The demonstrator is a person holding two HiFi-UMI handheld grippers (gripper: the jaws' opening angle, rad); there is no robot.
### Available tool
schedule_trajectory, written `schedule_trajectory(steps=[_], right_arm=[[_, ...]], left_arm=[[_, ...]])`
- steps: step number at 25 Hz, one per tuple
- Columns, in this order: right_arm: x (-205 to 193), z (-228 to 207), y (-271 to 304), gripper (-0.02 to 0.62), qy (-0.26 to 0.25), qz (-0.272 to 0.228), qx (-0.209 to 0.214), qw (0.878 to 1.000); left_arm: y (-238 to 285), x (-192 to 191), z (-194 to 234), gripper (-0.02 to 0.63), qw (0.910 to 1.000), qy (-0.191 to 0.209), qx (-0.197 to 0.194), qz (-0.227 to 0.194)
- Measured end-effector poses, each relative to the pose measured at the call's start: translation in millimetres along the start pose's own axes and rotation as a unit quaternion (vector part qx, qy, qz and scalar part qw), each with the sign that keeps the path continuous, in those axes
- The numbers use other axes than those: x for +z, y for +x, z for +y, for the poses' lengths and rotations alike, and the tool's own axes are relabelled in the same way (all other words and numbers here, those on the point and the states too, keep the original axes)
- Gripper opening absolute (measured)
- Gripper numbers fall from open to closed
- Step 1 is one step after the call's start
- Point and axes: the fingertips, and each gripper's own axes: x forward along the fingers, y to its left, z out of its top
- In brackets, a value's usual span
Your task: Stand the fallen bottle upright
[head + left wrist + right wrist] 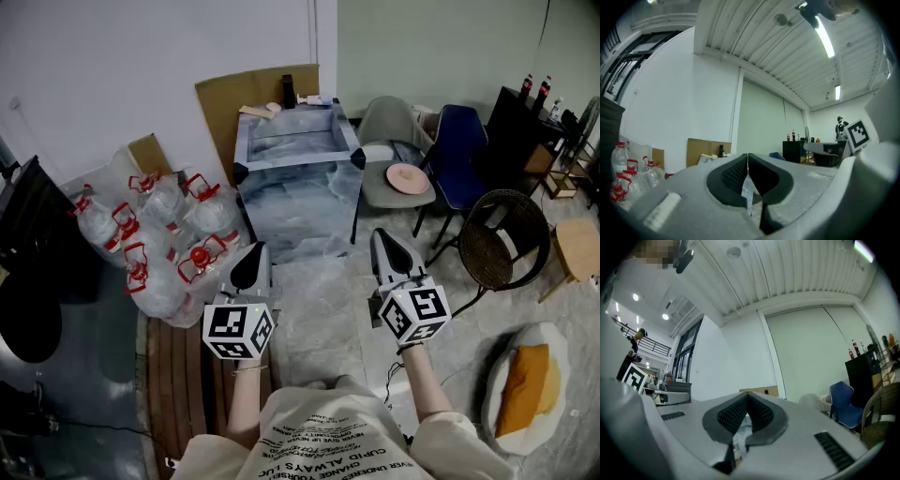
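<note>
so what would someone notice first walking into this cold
Probably the two tools held out in the foreground, the left tool and the right tool, both shut and empty. Beyond them stands a blue-grey marbled table. To its left is a heap of clear water jugs with red caps.

left hand-held gripper [254, 253] closed, right [383, 238] closed (level)
</note>
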Motion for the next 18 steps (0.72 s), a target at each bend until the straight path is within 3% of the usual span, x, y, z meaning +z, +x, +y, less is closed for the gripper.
schedule_trajectory(steps=[16,18], right_arm=[[-17.4,-2.8,14.8,0.009,0.013,0.007,-0.004,1.0],[-21.4,-5.6,16.0,0.069,0.026,0.011,-0.006,1.0]], left_arm=[[6.4,-7.1,18.0,0.026,1.0,0.001,-0.004,0.004],[8.5,-10.6,17.6,0.026,0.9999,-0.002,-0.007,0.008]])
